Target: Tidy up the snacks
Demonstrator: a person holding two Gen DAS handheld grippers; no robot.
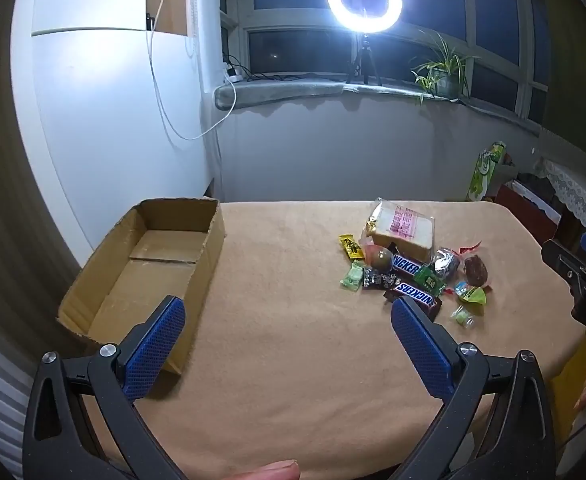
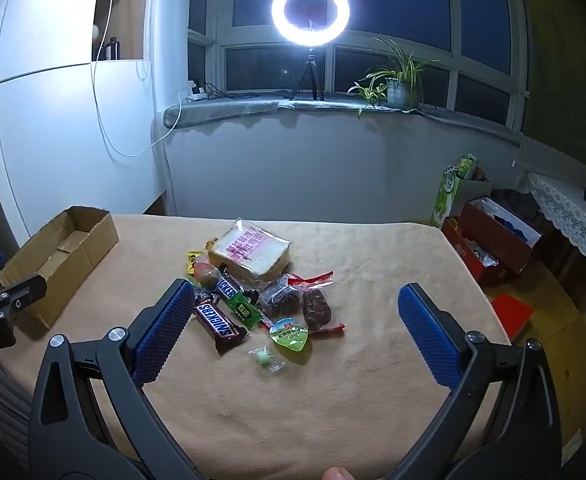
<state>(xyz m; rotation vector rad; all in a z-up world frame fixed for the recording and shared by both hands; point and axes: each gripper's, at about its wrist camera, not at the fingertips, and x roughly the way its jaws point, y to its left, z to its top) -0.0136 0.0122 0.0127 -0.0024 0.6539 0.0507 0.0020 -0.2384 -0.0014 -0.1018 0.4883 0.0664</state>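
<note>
A pile of snacks lies on the tan tablecloth (image 1: pixel 293 340): a bagged bread slice (image 1: pixel 401 228), two Snickers bars (image 1: pixel 415 296), a green jelly cup (image 1: pixel 473 294) and several small wrapped candies. An empty cardboard box (image 1: pixel 149 264) stands at the table's left end. My left gripper (image 1: pixel 289 308) is open and empty above the cloth, between box and pile. In the right wrist view my right gripper (image 2: pixel 293 292) is open and empty, just short of the pile, with a Snickers bar (image 2: pixel 219 322), the bread (image 2: pixel 249 254) and the jelly cup (image 2: pixel 291 338) ahead; the box (image 2: pixel 59 256) is far left.
A ring light on a tripod (image 2: pixel 311 12) and a potted plant (image 2: pixel 397 76) stand on the windowsill behind. A red box (image 2: pixel 493 240) and a green carton (image 2: pixel 449 196) sit on the floor to the right of the table.
</note>
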